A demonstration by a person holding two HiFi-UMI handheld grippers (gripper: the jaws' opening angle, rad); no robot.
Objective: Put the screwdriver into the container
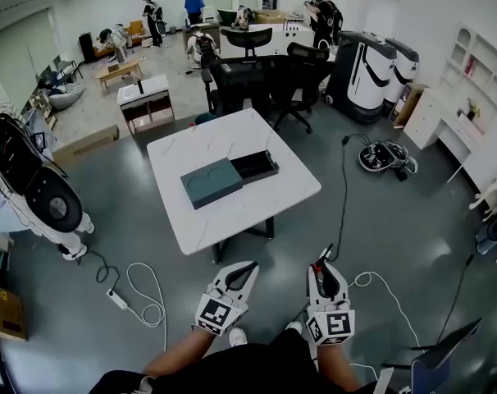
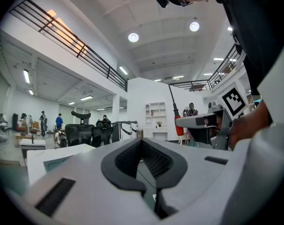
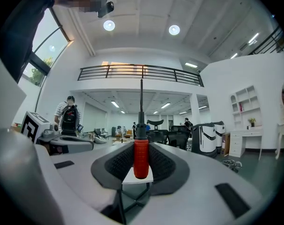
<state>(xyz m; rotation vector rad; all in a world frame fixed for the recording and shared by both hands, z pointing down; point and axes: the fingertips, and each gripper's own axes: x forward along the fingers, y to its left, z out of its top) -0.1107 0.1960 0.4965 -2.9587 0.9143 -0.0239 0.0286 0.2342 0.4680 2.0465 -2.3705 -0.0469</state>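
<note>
Between the right tool's (image 3: 141,143) pads stands the screwdriver (image 3: 141,157), clamped by its red handle, its thin dark shaft pointing out past the tips. Seen from the head view, that tool (image 1: 324,264) hangs low over the floor, well short of the white counter's (image 1: 232,216) near edge. Near the counter's middle lies the container (image 1: 212,182), a dark teal case with a black open tray at its far right side; its inside shows only dark. Beside the right one, the left tool (image 2: 142,141) has its tips together on nothing.
</note>
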